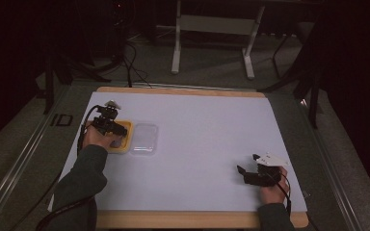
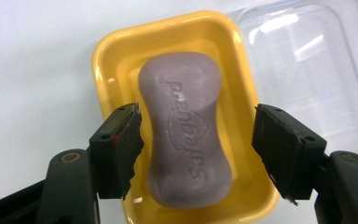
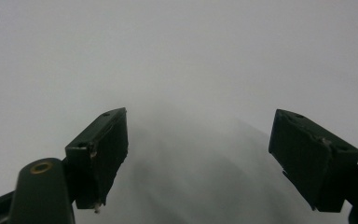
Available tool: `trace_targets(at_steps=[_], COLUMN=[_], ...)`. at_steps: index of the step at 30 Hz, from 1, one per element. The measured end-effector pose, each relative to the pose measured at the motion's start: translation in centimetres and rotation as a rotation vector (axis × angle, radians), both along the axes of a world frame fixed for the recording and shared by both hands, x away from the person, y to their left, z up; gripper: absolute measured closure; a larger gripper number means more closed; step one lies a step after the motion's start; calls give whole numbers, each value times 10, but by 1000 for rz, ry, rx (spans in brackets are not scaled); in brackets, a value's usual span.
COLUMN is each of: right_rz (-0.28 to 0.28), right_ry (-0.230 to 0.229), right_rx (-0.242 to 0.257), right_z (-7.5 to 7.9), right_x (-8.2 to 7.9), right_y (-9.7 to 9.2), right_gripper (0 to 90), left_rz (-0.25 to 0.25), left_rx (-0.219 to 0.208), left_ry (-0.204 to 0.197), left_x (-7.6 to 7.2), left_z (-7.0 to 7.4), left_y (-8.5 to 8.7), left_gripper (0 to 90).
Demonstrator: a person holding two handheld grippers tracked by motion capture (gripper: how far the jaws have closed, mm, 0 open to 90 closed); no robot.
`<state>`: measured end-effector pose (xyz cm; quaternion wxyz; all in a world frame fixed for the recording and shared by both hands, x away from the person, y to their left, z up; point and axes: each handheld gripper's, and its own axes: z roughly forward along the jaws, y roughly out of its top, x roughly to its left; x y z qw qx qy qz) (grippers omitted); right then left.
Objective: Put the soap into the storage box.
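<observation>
The left gripper (image 2: pixel 198 149) was held spread wide over a yellow dish (image 2: pixel 116 51), with nothing gripped yet. A bar of soap (image 2: pixel 186 130) lay inside the dish, directly between the jaws, with a gap on each side. The step was judged to be a grasp of the soap. For a good grasp, the jaws were best lowered level and closed across the narrow waist, since the pads would seat there and be kept from sliding toward the rounded ends. The dish walls, just outside the pads, would have to be cleared. The soap was dull purple, matte and waisted, with an embossed brand name along its top; it was judged slippery under pressure. The dish was glossy hard plastic with rounded corners. A clear lid (image 2: pixel 307 70) lay beyond the right jaw, touching the dish. The right gripper (image 3: pixel 198 158) was held slack and wide apart over a plain white table (image 3: pixel 177 46), well apart from the dish.
</observation>
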<state>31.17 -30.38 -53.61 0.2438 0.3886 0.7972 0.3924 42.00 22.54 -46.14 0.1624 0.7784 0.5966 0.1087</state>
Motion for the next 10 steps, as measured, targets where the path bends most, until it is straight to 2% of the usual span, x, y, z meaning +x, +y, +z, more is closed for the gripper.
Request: trace_targets(at_steps=[7,10], right_rz=[1,2], right_ry=[0,3], right_rx=[-1,-2], right_z=[0,0], right_x=[0,0], right_y=[0,0], right_gripper=[193,193], left_rz=[-21,-45], left_rx=[-4,-24], left_ry=[-37,-72], left_x=[-6,-12], left_z=[7,10], left_y=[-6,-13], left_gripper=[345,356])
